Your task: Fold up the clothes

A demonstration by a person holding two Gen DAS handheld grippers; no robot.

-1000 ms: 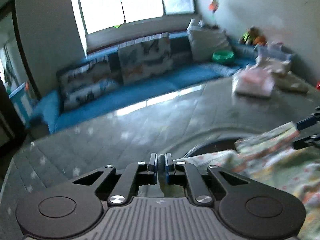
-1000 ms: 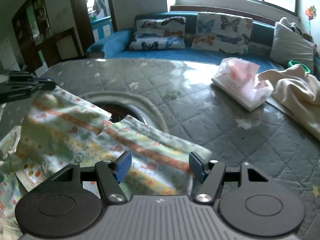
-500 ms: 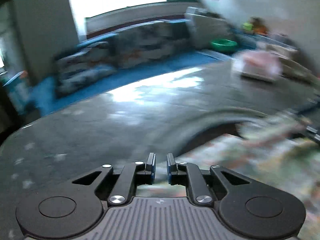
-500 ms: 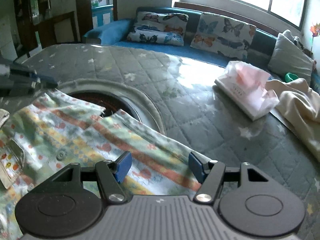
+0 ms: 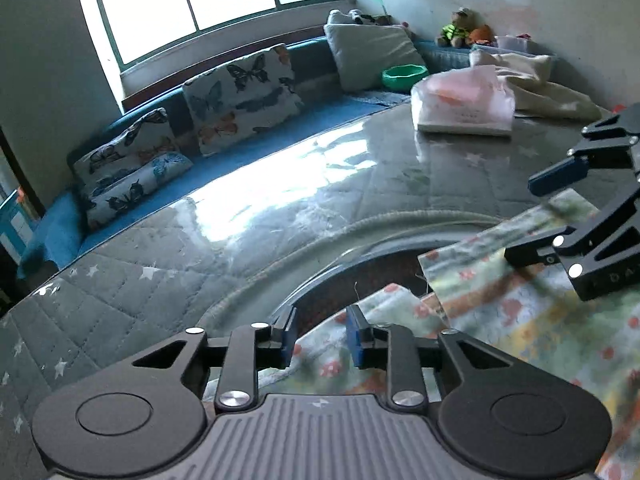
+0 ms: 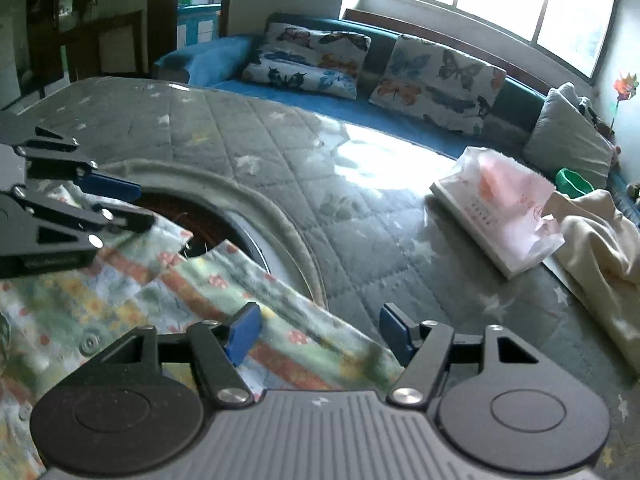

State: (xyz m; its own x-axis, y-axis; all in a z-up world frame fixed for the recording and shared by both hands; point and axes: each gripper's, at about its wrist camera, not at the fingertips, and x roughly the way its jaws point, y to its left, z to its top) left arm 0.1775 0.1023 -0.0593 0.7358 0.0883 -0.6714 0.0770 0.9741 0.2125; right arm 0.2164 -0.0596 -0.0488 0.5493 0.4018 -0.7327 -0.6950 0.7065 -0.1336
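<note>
Both my grippers were spread with nothing pinched: left gripper (image 5: pixel 320 336) over the printed garment (image 6: pixel 132 304) edge at 6 o'clock, right gripper (image 6: pixel 318 332) straddling its strip. The garment lay flat, half across the round hole (image 6: pixel 216 216) in the quilted table cover (image 6: pixel 360 208) at 10 o'clock. Risk, I judged: cloth sagging into that hole or a 1-layer pinch; room was open toward 12, bagged packet (image 6: pixel 496 208) at 2.

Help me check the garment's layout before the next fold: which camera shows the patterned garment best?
The right wrist view: the patterned garment spreads across its lower left, showing stripes and a snap button. The left wrist view catches only a blurred portion at lower right, partly behind the right gripper.
</note>
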